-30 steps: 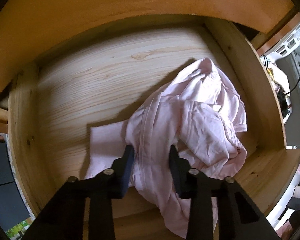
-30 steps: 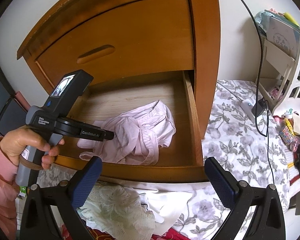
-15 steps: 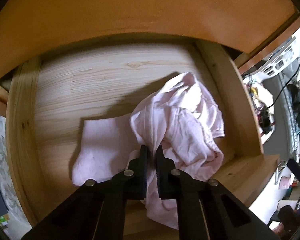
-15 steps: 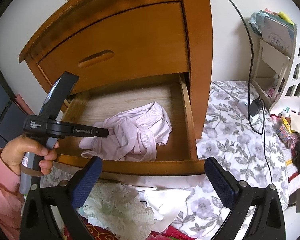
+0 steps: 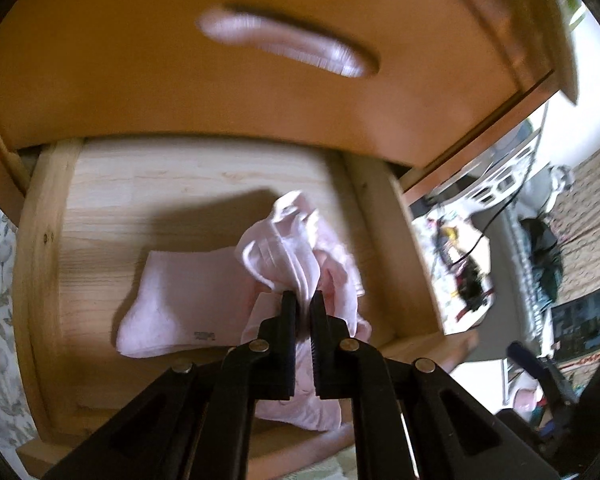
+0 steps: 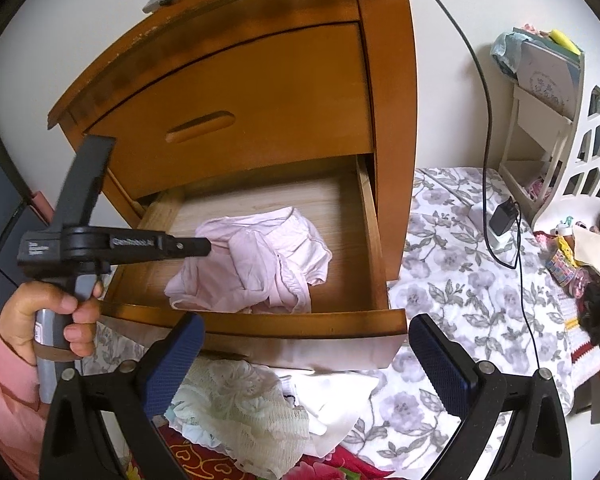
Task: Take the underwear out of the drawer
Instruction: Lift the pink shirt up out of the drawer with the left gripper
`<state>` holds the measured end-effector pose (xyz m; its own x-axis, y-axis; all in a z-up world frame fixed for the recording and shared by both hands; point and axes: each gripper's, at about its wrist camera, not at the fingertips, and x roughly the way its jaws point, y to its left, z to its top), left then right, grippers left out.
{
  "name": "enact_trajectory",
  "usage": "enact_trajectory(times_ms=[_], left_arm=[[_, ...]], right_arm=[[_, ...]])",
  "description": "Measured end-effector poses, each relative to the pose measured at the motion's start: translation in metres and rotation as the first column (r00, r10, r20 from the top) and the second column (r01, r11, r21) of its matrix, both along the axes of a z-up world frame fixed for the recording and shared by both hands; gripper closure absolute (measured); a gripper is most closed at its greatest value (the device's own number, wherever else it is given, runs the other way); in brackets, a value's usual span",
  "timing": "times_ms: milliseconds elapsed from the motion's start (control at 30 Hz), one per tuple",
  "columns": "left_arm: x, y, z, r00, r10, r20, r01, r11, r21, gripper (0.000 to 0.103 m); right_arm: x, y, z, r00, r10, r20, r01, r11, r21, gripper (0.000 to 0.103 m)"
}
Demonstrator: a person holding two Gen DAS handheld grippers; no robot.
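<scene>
Pale pink underwear [image 5: 288, 256] [image 6: 260, 264] lies bunched in the open lower drawer [image 5: 40, 264] [image 6: 300, 322] of a wooden nightstand. My left gripper [image 5: 303, 304] [image 6: 204, 247] is shut on a gathered fold of it and holds that fold lifted off the drawer floor, while the rest still drapes inside. A flatter pink piece [image 5: 180, 300] lies on the drawer floor to the left. My right gripper [image 6: 306, 356] stands open in front of the drawer's front panel, apart from it, with nothing between its fingers.
The upper drawer [image 6: 236, 104] above is closed. White lace and cloth garments [image 6: 236, 412] lie piled on the floral bedding [image 6: 460, 280] below the drawer. A black cable and charger [image 6: 504, 220] and a white shelf [image 6: 552, 128] are at the right. A hand [image 6: 48, 316] holds the left gripper.
My left gripper closed on the pink underwear and has drawn back and up, pulling the fold with it. The right gripper has stayed open and backed off a little.
</scene>
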<state>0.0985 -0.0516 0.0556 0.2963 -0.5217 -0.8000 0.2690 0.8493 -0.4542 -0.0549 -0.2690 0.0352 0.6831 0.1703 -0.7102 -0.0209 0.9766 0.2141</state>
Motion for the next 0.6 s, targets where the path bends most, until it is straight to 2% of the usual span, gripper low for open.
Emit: enact_trajectory(times_ms=[333, 600], left_arm=[[-0.024, 0.024, 0.043, 0.989, 0.073, 0.130, -0.054, 0.988, -0.143, 0.097], [-0.053, 0.051, 0.083, 0.961, 0.128, 0.246, -0.077, 0.975, -0.207, 0.097]], right_arm=[[-0.013, 0.007, 0.011, 1.000, 0.005, 0.023, -0.004, 1.000, -0.013, 0.000], [-0.025, 0.015, 0.022, 0.999, 0.017, 0.042, -0.016, 1.000, -0.027, 0.000]])
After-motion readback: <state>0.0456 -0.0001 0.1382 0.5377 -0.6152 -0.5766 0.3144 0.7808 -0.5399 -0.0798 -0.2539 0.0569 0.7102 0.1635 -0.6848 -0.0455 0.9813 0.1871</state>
